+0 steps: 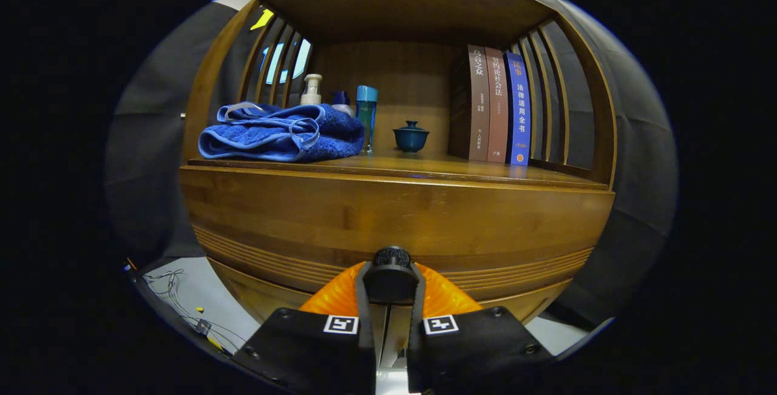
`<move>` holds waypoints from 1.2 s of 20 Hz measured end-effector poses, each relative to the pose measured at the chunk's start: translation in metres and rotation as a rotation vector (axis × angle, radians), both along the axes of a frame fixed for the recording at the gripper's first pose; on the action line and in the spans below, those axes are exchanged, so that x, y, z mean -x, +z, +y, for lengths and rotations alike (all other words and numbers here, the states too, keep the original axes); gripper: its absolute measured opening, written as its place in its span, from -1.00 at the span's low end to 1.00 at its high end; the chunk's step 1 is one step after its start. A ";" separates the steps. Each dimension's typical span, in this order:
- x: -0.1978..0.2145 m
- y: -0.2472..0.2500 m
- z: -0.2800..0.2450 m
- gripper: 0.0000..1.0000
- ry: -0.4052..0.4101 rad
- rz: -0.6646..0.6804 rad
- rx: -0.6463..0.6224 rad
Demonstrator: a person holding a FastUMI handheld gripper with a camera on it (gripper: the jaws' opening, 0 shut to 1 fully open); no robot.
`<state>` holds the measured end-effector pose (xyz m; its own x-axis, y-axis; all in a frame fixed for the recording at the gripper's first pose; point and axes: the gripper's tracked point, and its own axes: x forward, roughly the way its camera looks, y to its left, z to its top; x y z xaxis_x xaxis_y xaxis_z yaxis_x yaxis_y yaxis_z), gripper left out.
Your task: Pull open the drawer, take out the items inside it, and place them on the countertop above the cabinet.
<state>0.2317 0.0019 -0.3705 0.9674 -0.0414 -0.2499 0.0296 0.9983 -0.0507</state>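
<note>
Your gripper (391, 283) is at the drawer knob (391, 256), the small dark round knob low on the middle of the drawer front (394, 219). Both orange fingers (331, 298) are drawn in narrow, and they appear to press on the knob from its two sides, so I judge you hold it ready for the pull. This low, centred hold makes sense, because a pull from the middle should bring the drawer out straight and not twisted.

The drawer looks closed: its front sits flush in the wooden cabinet, and the items inside it are hidden, so I cannot tell what they are.

Straight above the knob is the countertop (425, 167), where the items must go. Above the knob and to its left lies a folded blue towel (282, 131), with a pump bottle (312, 90) and a blue tumbler (366, 113) behind it. A small blue lidded cup (411, 137) stands almost directly above the knob, and upright books (498, 107) stand above it to the right. The bare wood along the front edge, between towel and books, seems the free place for what you take out.
</note>
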 end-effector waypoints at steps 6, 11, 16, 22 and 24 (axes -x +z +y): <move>0.047 0.003 0.002 -0.52 -0.006 0.021 -0.020; 0.104 0.007 0.005 -0.52 -0.003 0.047 -0.038; 0.148 0.008 0.008 -0.52 -0.006 0.062 -0.061; 0.183 0.002 0.010 -0.52 0.002 0.083 -0.064; 0.184 0.001 0.011 -0.51 0.008 0.082 -0.061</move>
